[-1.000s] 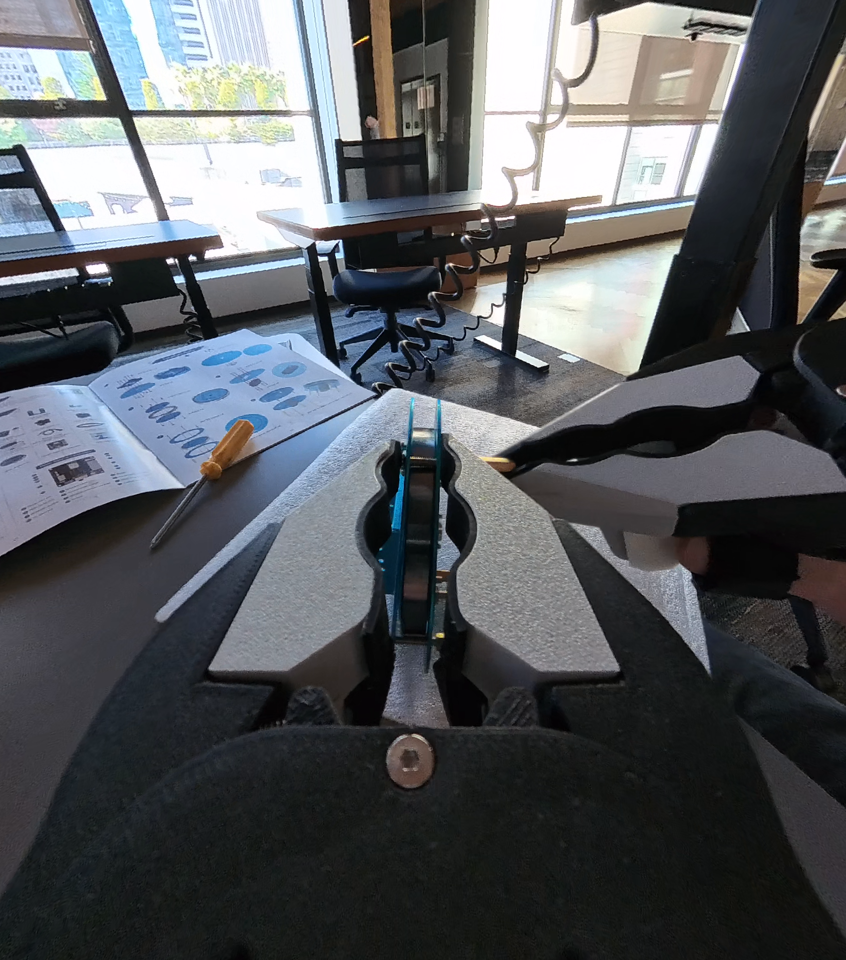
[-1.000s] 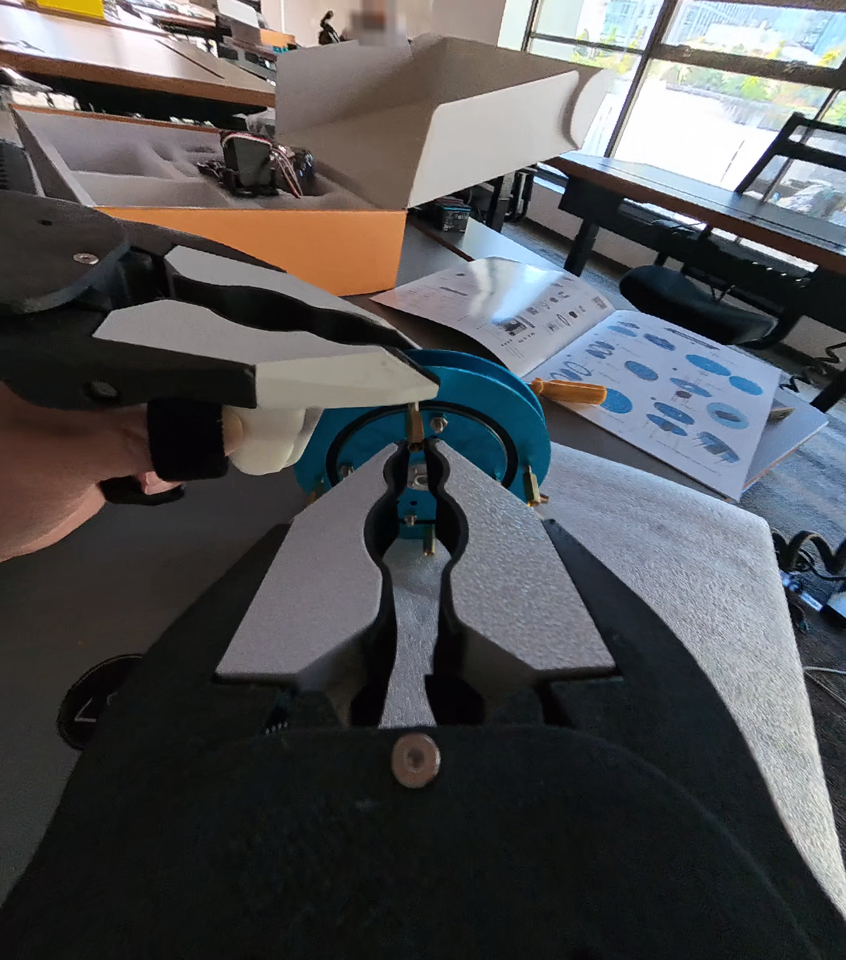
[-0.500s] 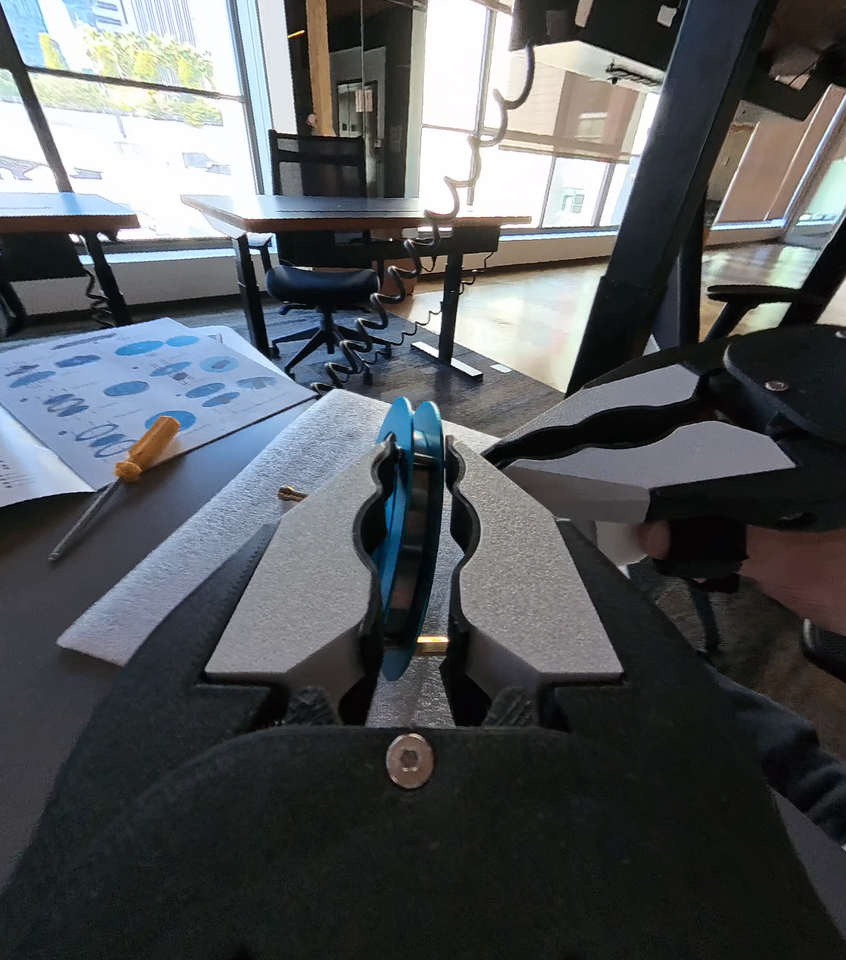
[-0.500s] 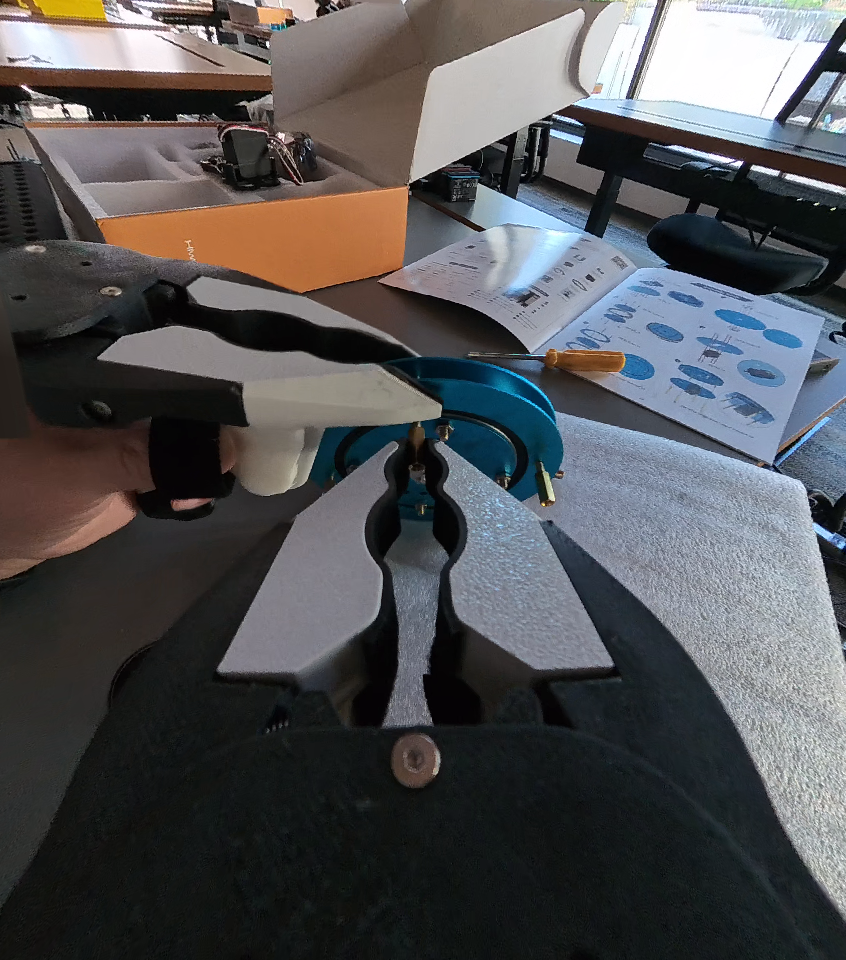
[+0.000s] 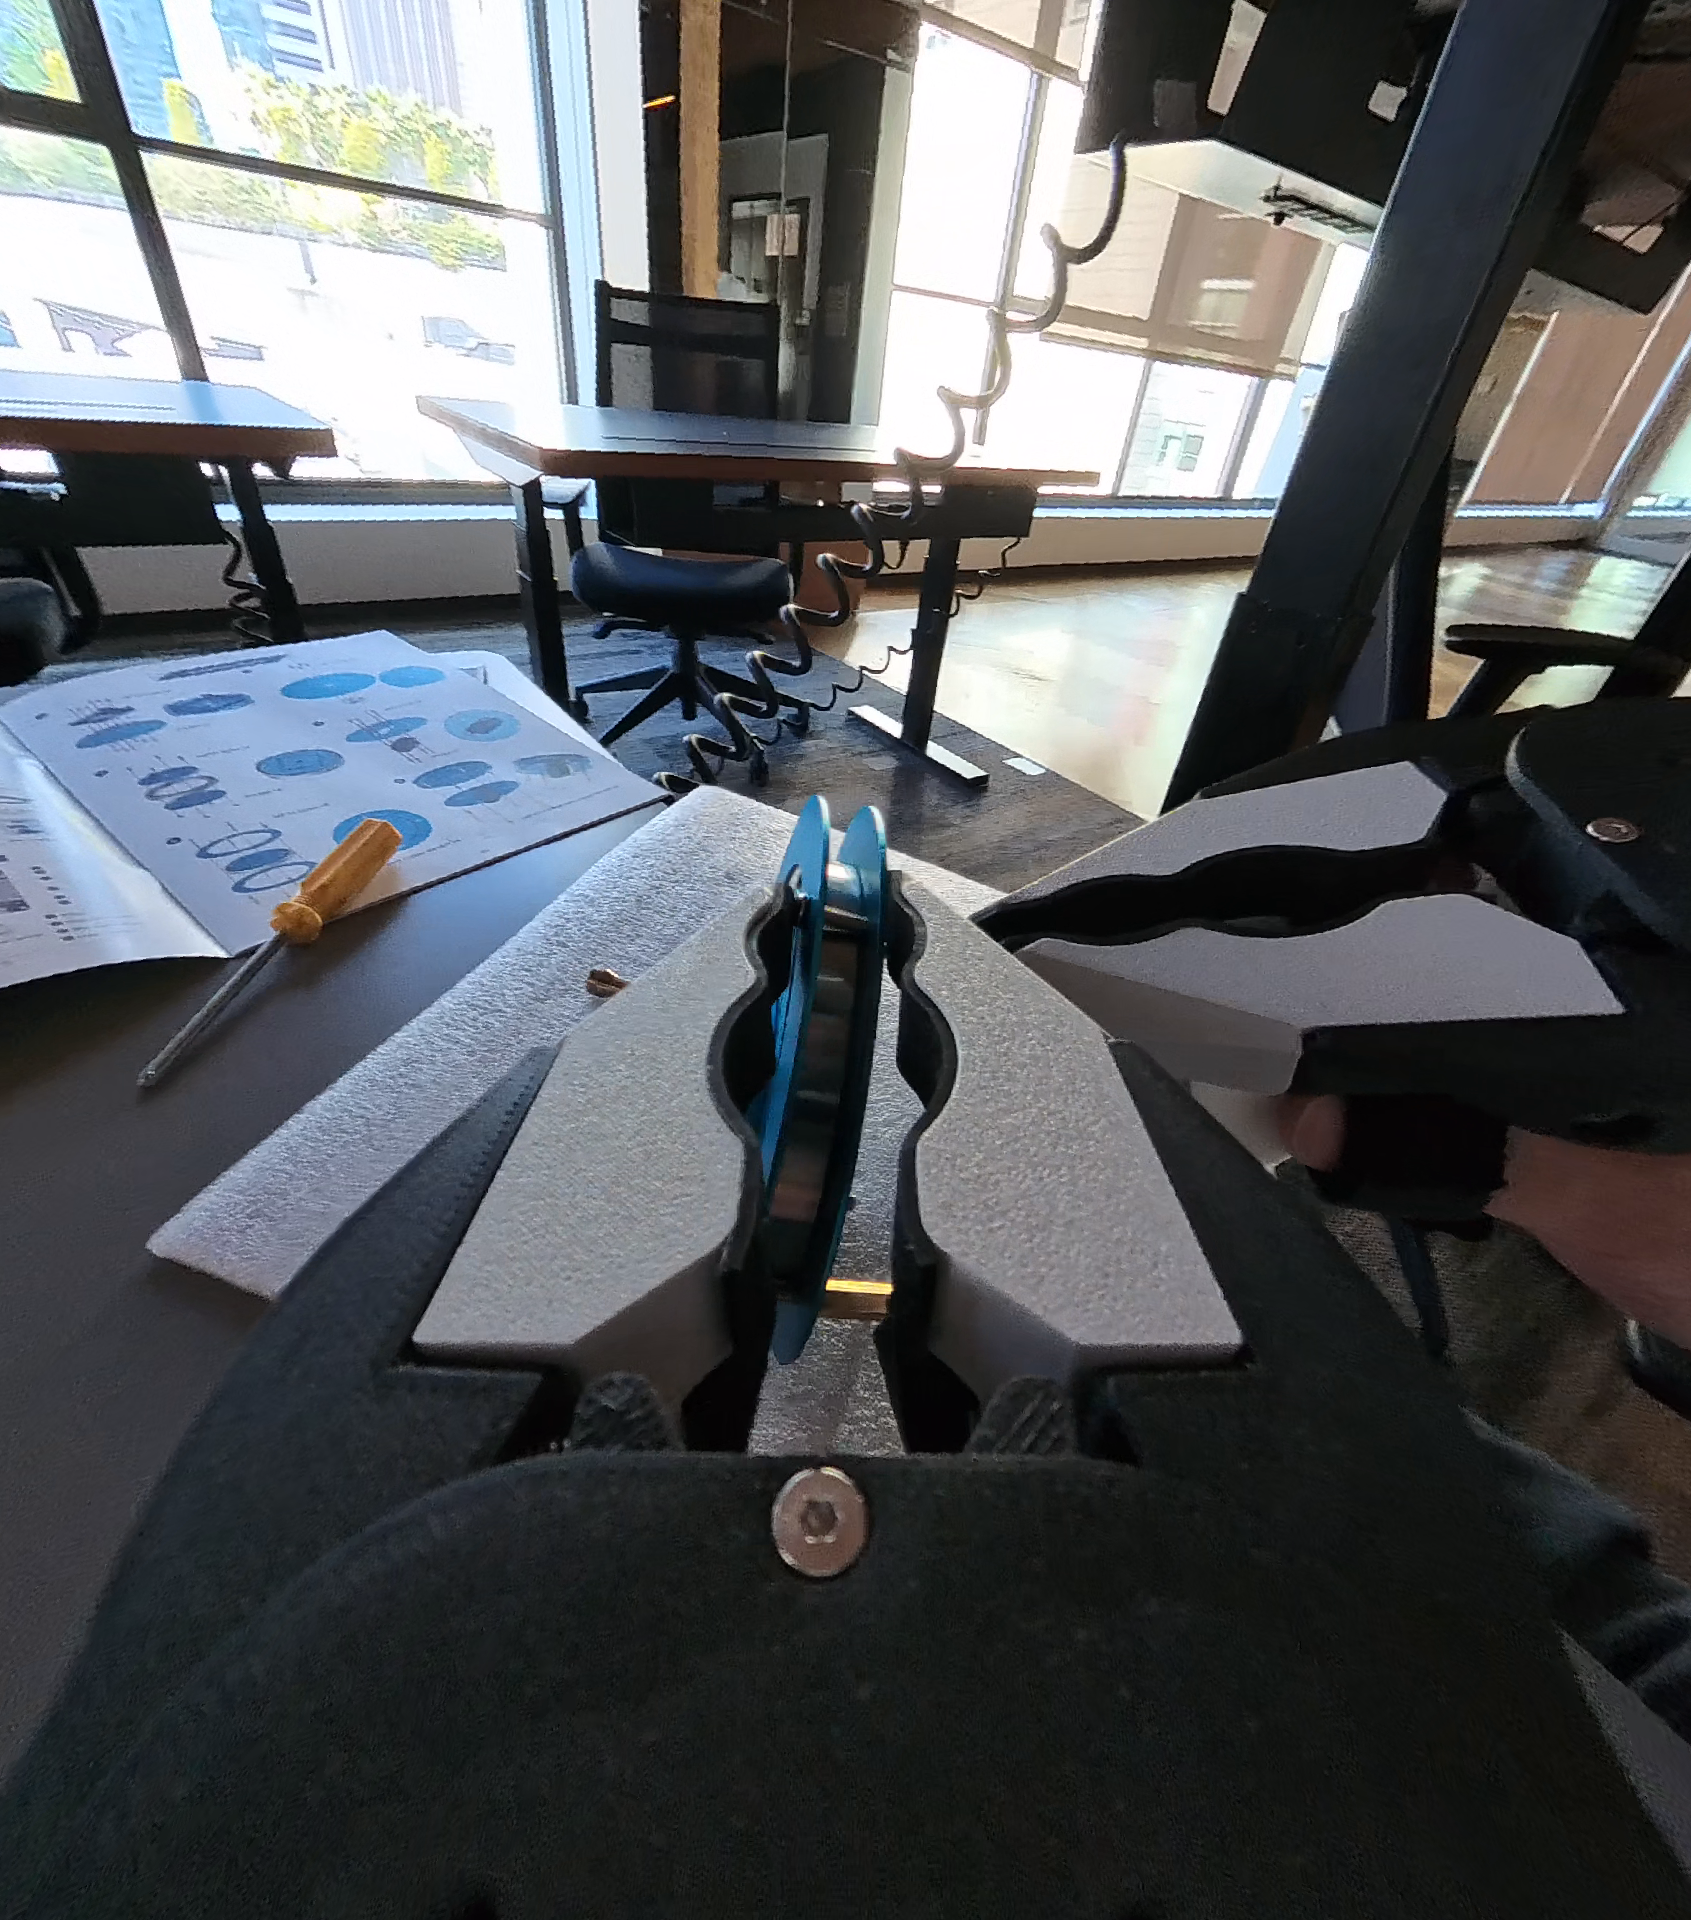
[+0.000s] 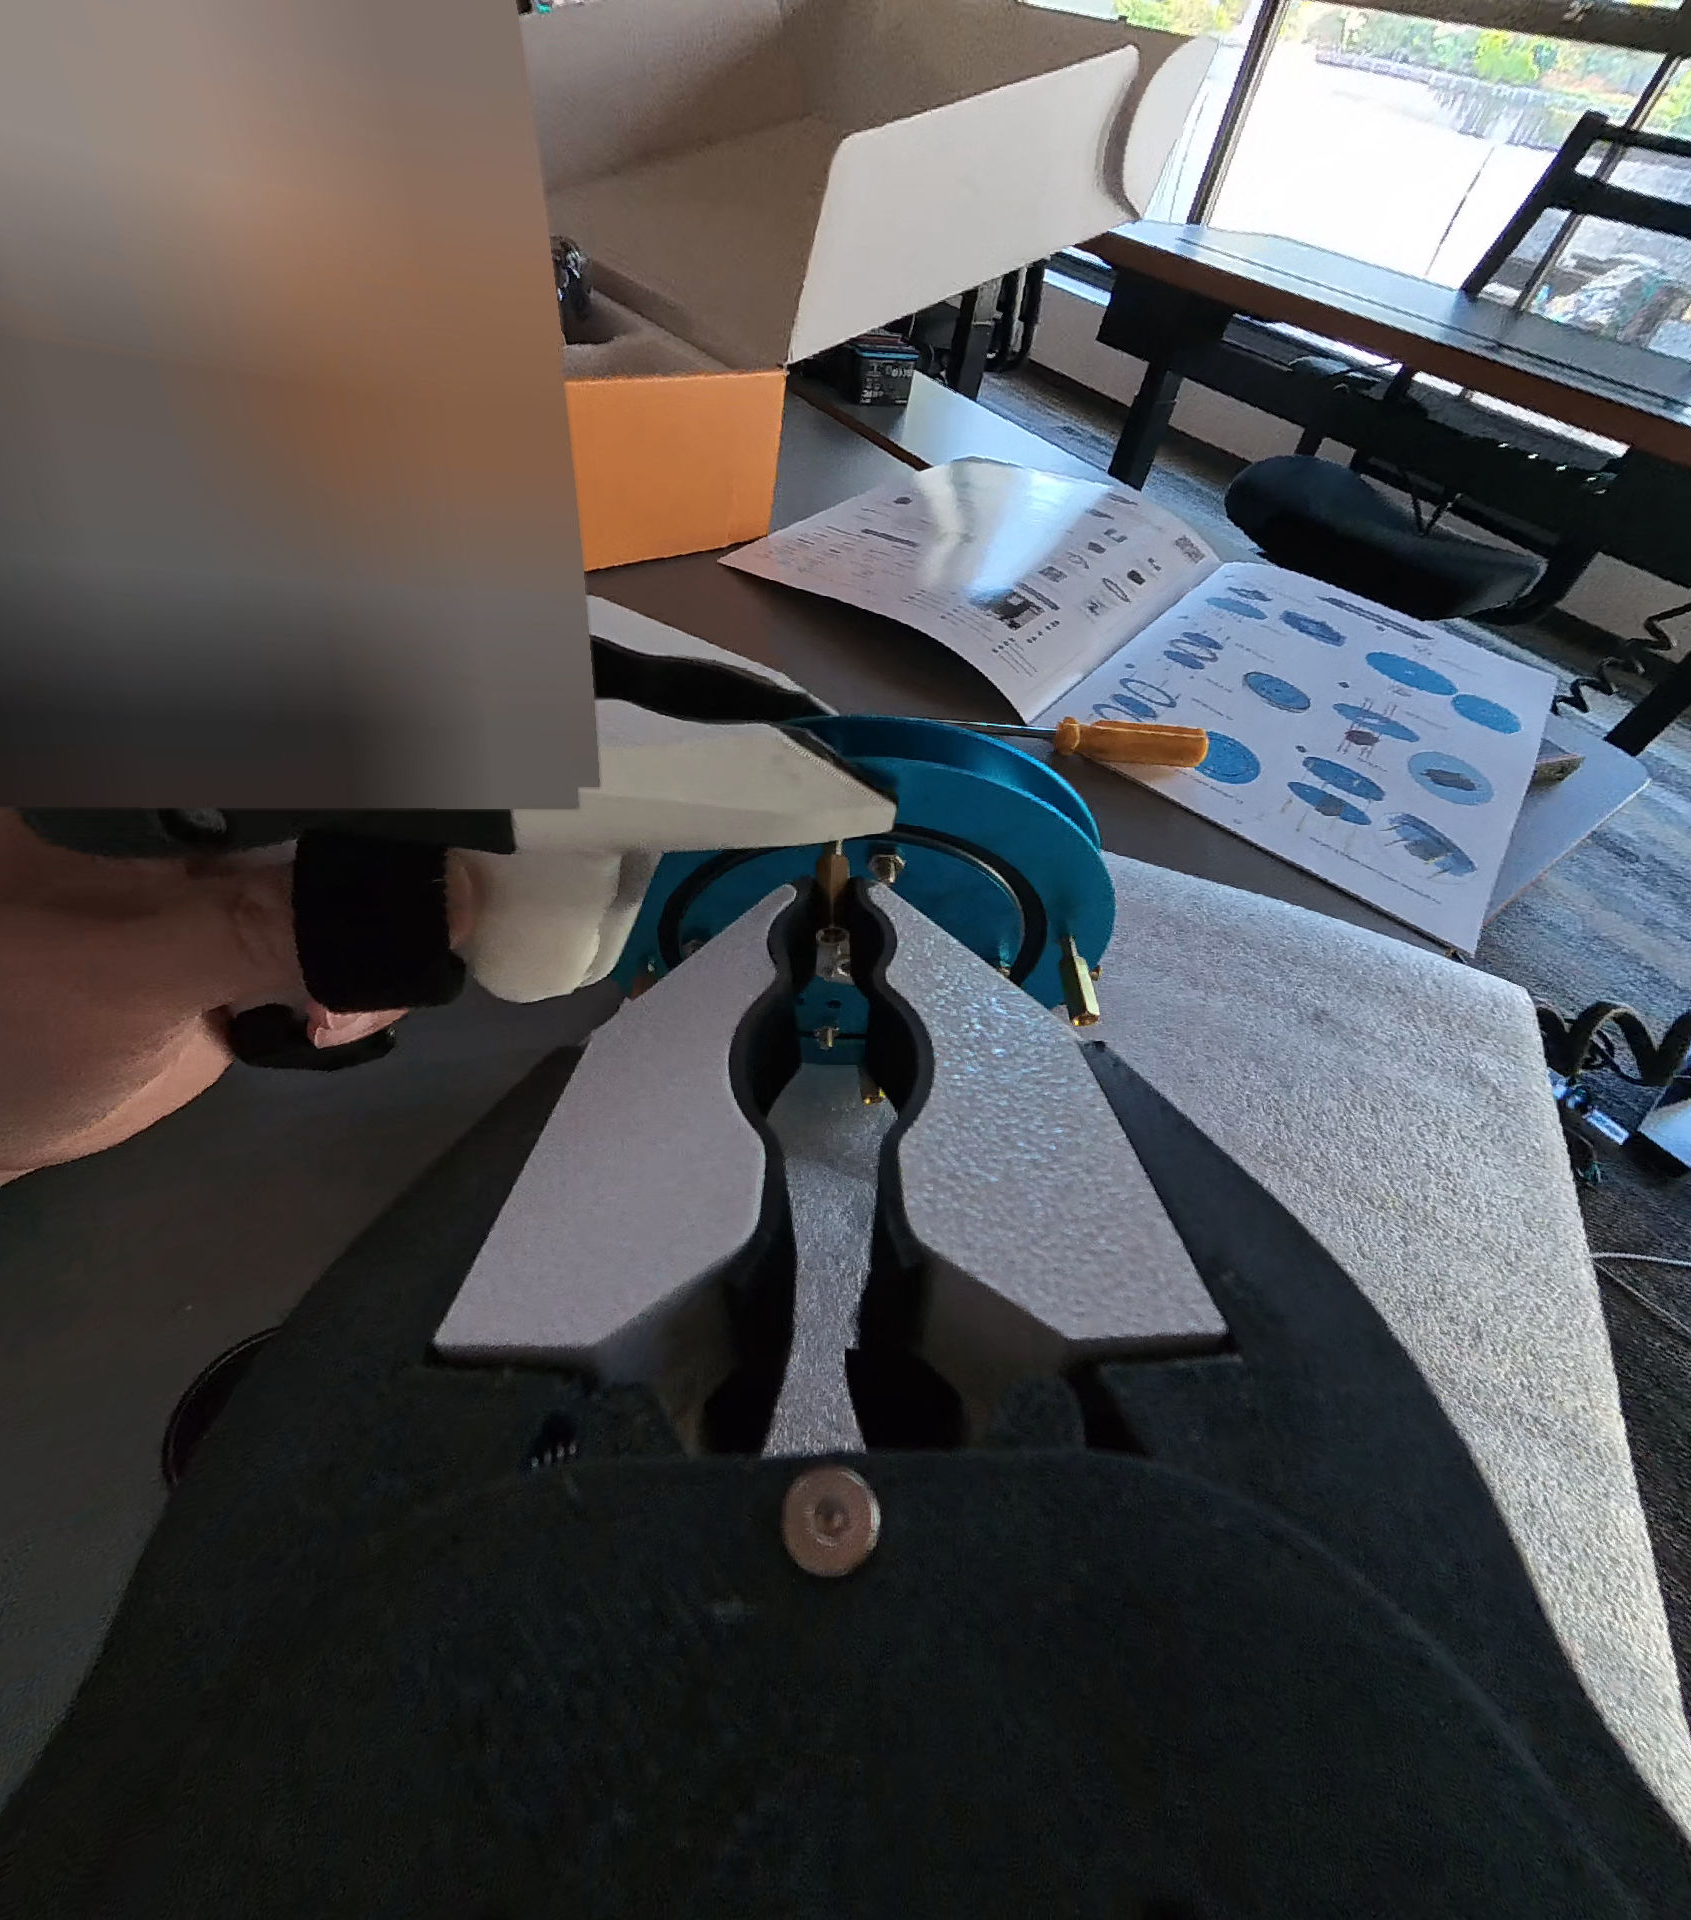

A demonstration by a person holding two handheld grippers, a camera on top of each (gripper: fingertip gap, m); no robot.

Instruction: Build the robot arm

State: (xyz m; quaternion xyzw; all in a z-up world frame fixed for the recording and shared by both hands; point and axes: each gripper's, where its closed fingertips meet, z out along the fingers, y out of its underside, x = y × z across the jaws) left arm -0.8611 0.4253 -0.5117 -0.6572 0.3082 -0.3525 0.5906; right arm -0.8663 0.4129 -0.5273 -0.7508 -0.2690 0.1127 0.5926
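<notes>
We see the left tongs (image 5: 825,914) squeezing a blue round part (image 5: 820,1018) made of two flat discs, held up on its edge over the white foam mat (image 5: 467,1081) — gripped by the rim so its flat face, with the little brass posts, is turned toward the other tool. The right tongs (image 6: 836,894) are almost closed, with only a thin gap, and their tips sit right at a small brass post (image 6: 830,868) on that face; we cannot tell for sure if they pinch it or just touch it. One tool seems to hold the part steady so the other can get at the tiny posts. In the left view, a loose brass bit (image 5: 604,979) lies on the mat at about 10 o'clock from the blue part. Farther out at 9 o'clock, a yellow screwdriver (image 5: 301,914) rests on the dark surface (image 5: 41,1195) with its handle on the open booklet (image 5: 197,769). In the right view an orange box (image 6: 675,457) stands open at 11 o'clock.
</notes>
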